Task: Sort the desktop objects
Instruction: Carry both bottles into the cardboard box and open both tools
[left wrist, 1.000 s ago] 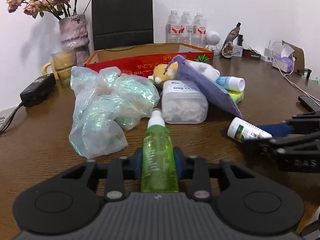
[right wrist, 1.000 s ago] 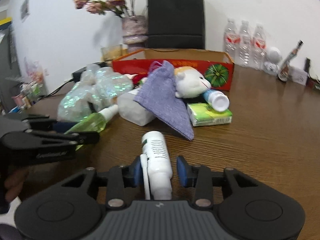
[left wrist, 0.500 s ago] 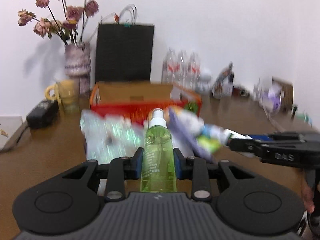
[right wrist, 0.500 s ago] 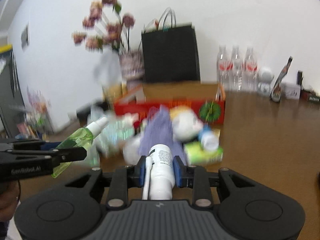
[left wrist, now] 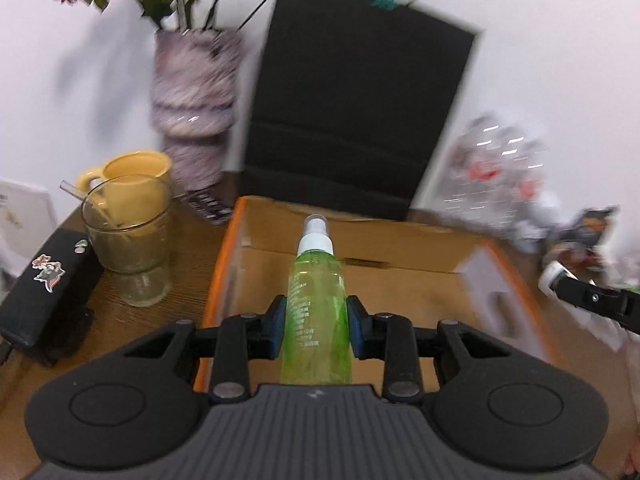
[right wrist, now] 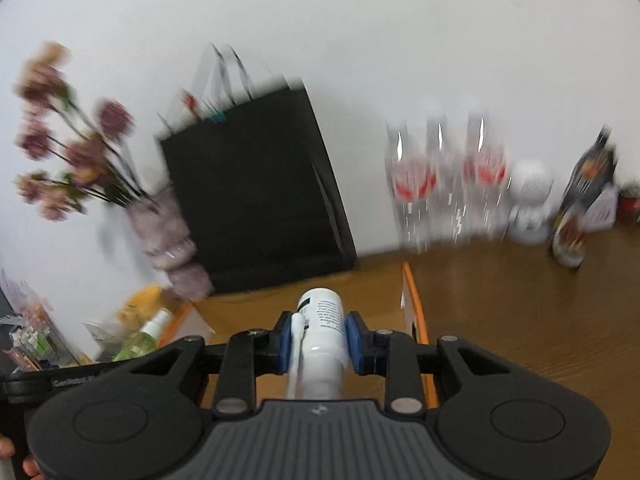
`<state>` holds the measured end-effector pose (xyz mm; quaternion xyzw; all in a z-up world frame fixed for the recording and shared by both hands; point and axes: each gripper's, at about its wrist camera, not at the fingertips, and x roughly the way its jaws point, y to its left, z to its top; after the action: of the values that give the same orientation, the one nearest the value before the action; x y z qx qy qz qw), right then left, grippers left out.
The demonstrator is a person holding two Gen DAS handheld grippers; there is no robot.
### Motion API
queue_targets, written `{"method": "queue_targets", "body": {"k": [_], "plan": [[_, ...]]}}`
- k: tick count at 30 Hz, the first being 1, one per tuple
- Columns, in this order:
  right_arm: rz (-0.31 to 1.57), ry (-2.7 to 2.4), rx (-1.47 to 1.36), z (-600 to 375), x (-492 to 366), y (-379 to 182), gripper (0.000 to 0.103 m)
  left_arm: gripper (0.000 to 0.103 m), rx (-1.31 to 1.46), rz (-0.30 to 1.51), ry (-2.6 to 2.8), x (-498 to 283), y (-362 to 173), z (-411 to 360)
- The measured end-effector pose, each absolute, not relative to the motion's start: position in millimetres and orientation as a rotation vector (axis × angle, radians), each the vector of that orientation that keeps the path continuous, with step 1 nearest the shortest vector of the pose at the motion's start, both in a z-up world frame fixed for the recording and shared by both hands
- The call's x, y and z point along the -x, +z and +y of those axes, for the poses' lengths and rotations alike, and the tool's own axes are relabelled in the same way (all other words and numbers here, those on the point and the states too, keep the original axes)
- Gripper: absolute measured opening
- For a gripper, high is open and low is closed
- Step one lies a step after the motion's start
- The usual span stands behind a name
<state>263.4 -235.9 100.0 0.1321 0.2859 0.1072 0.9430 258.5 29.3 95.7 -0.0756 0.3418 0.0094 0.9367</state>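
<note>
My left hand-held gripper (left wrist: 316, 330) clamps the green spray bottle (left wrist: 317, 312) over the cardboard box (left wrist: 400, 280); my right hand-held gripper (right wrist: 316, 344) pinches the white bottle (right wrist: 322, 344) there too. Releasing together, I risk collision.

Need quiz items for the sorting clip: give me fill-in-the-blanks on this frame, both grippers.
1. The left gripper is shut on a ____ spray bottle.
2. The right gripper is shut on a ____ bottle.
3. Both bottles are held above the open cardboard ____, which has orange edges.
4. Behind the box stands a ____ paper bag.

Missing words: green; white; box; black
</note>
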Motion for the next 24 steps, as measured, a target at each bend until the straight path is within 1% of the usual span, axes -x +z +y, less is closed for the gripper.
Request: {"method": "queue_targets", "body": {"k": [4, 6, 10, 11, 12, 13, 14, 15, 16, 17, 18, 19, 20, 21, 22, 24], "plan": [[0.701, 0.168, -0.235, -224, -306, 63, 0.027, 0.031, 0.097, 0.805, 0.037, -286, 72, 29], [0.775, 0.183, -0.196, -215, -317, 51, 0.022, 0.031, 0.077, 0.836, 0.059, -294, 62, 30], [0.855, 0.198, -0.165, -207, -326, 38, 0.019, 0.032, 0.043, 0.815, 0.078, -296, 56, 28], [0.865, 0.199, -0.164, -206, -327, 37, 0.018, 0.033, 0.031, 0.818, 0.076, -296, 56, 26], [0.874, 0.201, -0.163, -205, -328, 36, 0.019, 0.041, 0.009, 0.816, 0.074, -296, 56, 23], [0.883, 0.202, -0.162, -205, -328, 34, 0.024, 0.051, 0.004, 0.807, 0.071, -294, 57, 23], [0.891, 0.2, -0.158, -203, -327, 34, 0.033, 0.06, 0.006, 0.797, 0.068, -292, 59, 23], [0.894, 0.201, -0.155, -200, -325, 36, 0.038, 0.064, 0.02, 0.794, 0.058, -290, 61, 24], [0.9, 0.209, -0.156, -198, -322, 38, 0.049, 0.065, 0.037, 0.793, 0.046, -289, 64, 26], [0.907, 0.217, -0.158, -196, -319, 41, 0.06, 0.071, 0.06, 0.792, 0.04, -288, 67, 29], [0.918, 0.225, -0.147, -192, -317, 45, 0.064, 0.083, 0.085, 0.79, 0.036, -286, 70, 33], [0.929, 0.234, -0.134, -189, -315, 48, 0.076, 0.087, 0.113, 0.792, 0.019, -284, 73, 36], [0.932, 0.221, -0.107, -185, -312, 53, 0.089, 0.094, 0.147, 0.807, -0.008, -282, 76, 41], [0.924, 0.202, -0.086, -182, -308, 59, 0.093, 0.103, 0.171, 0.824, -0.034, -278, 81, 44], [0.911, 0.185, -0.073, -180, -303, 65, 0.095, 0.103, 0.193, 0.84, -0.06, -274, 85, 46], [0.93, 0.174, -0.093, -181, -296, 76, 0.097, 0.103, 0.159, 0.83, -0.038, -266, 97, 45]]}}
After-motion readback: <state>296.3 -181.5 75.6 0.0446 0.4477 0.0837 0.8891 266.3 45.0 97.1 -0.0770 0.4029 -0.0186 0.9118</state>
